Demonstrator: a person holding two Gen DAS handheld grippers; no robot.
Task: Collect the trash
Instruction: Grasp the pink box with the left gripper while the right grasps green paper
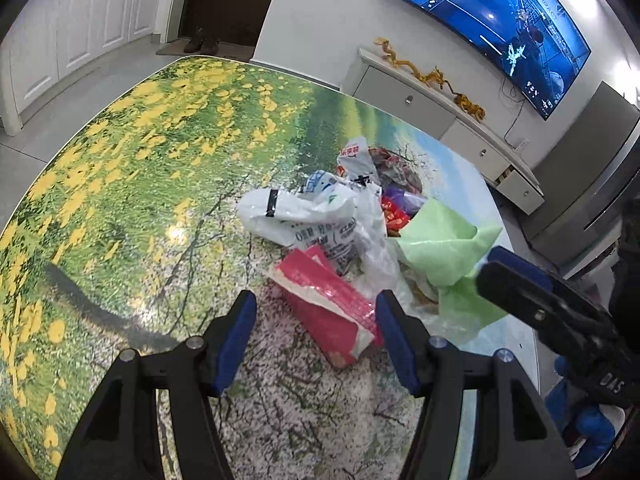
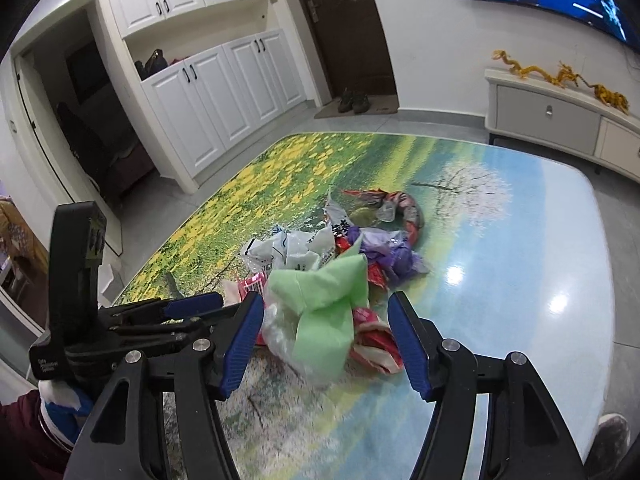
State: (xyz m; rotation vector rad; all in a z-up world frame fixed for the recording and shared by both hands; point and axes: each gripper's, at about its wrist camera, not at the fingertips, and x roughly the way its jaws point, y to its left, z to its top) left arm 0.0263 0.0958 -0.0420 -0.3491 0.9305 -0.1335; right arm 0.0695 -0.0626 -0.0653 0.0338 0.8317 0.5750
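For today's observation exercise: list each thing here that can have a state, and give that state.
left gripper: open, holding nothing
right gripper: open, holding nothing
green paper: crumpled, on the pile
pink packet: torn open, lying flat
white plastic bag: crumpled
television: on
cabinet doors: closed

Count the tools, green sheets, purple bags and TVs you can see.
Tools: 2 (left tool, right tool)
Green sheet: 1
Purple bag: 1
TV: 1
Total: 5
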